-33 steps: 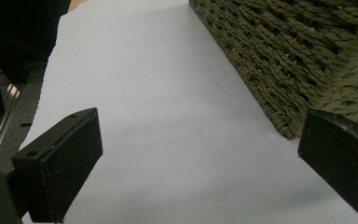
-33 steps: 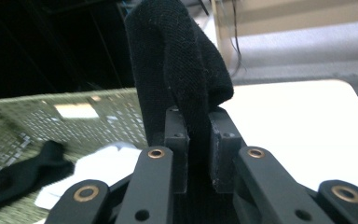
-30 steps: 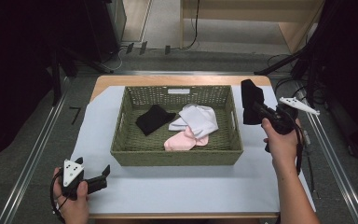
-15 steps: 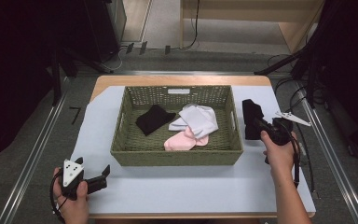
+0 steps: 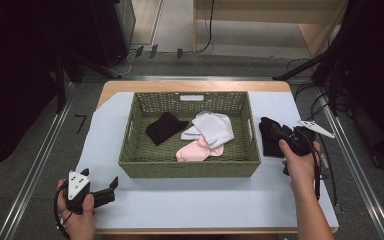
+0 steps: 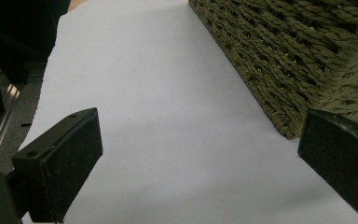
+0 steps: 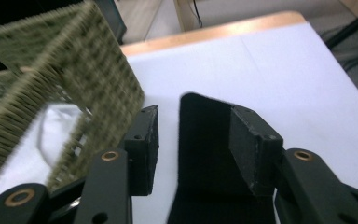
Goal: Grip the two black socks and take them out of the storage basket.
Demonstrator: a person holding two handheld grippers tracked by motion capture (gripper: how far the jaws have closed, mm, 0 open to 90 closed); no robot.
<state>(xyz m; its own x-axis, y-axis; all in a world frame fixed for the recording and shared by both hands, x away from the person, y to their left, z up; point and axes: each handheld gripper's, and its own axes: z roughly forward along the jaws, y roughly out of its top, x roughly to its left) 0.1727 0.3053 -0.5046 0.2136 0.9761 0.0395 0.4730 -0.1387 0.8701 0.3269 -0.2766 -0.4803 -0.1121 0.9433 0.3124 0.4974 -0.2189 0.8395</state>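
Observation:
A black sock [image 5: 267, 141] lies on the white table cover just right of the woven basket [image 5: 187, 169]. My right gripper [image 5: 275, 131] is low over it. In the right gripper view the sock [image 7: 200, 158] stands folded between the jaws of my right gripper [image 7: 196, 121], which have just been opening. White cover shows between the left jaw and the cloth, so the pads no longer press on it. Inside the basket lie a black sock [image 5: 165, 127], white socks [image 5: 211, 127] and pink socks [image 5: 197, 149]. My left gripper [image 5: 111, 186] rests open near the front left corner.
The basket's wall [image 6: 298, 56] stands to the right ahead of my left gripper [image 6: 200, 135], with bare white cover [image 6: 158, 116] before it. In the right gripper view the basket corner [image 7: 51, 70] is close on the left. Cables trail off the table's right side.
The right hand came down beside the basket and set the black sock on the table, and its jaws spread apart. The left hand kept still.

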